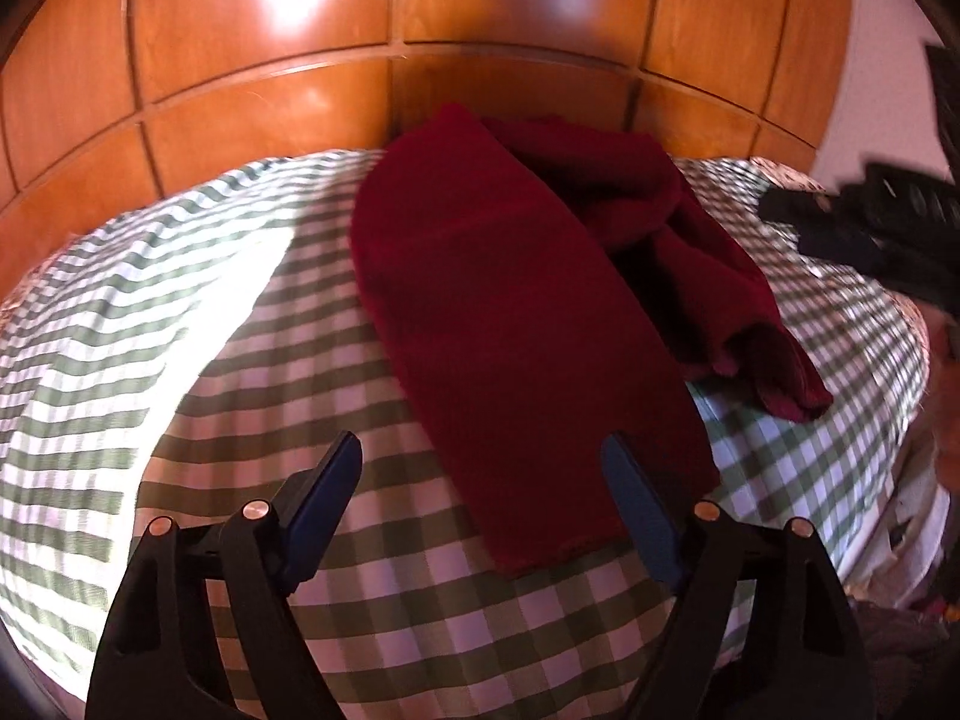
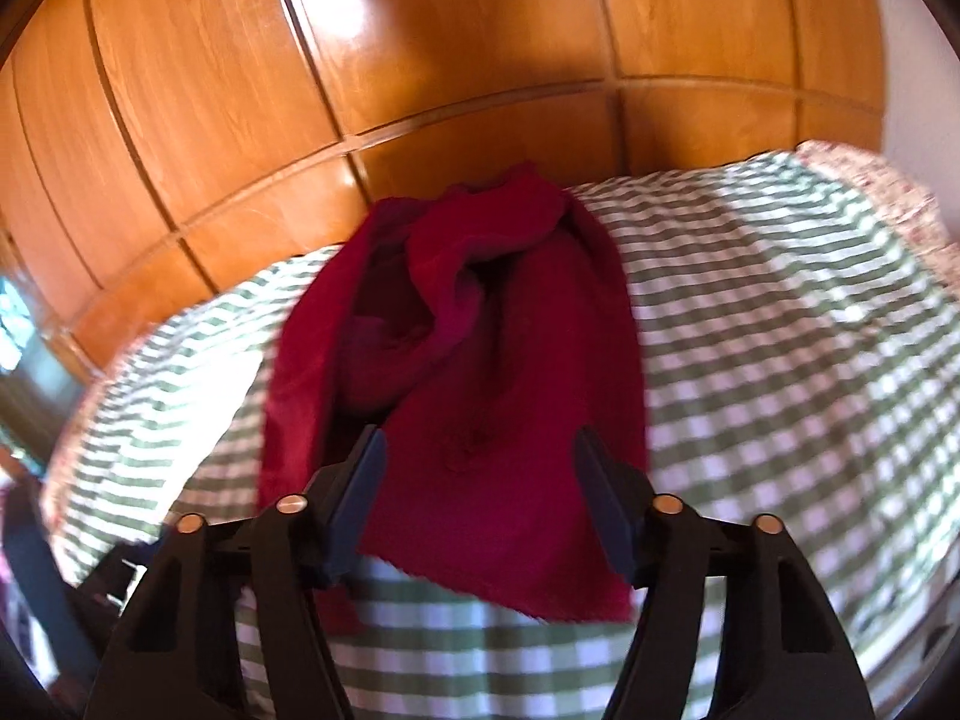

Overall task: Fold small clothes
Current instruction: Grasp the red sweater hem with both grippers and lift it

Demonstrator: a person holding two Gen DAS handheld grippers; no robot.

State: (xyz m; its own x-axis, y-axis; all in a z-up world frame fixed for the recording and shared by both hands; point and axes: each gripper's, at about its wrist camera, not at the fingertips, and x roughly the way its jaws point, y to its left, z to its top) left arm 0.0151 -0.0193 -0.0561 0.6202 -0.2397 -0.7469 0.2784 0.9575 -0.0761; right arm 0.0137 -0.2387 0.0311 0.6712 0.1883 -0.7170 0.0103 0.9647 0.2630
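A dark red garment (image 1: 510,312) lies on the green-and-white checked cloth (image 1: 300,330). Its left part is flat and its right part is bunched and rumpled. My left gripper (image 1: 483,450) is open and empty, hovering above the garment's near end. In the right wrist view the red garment (image 2: 498,420) runs from the wooden wall toward me, with a crumpled fold at its far end. My right gripper (image 2: 477,444) is open, its fingers either side of the garment's near flat part, above it. The right gripper also shows blurred at the right edge of the left wrist view (image 1: 888,228).
A glossy wooden panelled wall (image 1: 420,30) stands right behind the checked surface. A patch of bright sunlight (image 1: 150,312) falls on the cloth at left. A floral patterned edge (image 2: 888,192) borders the cloth at far right. Dark clutter sits at lower left of the right wrist view (image 2: 36,540).
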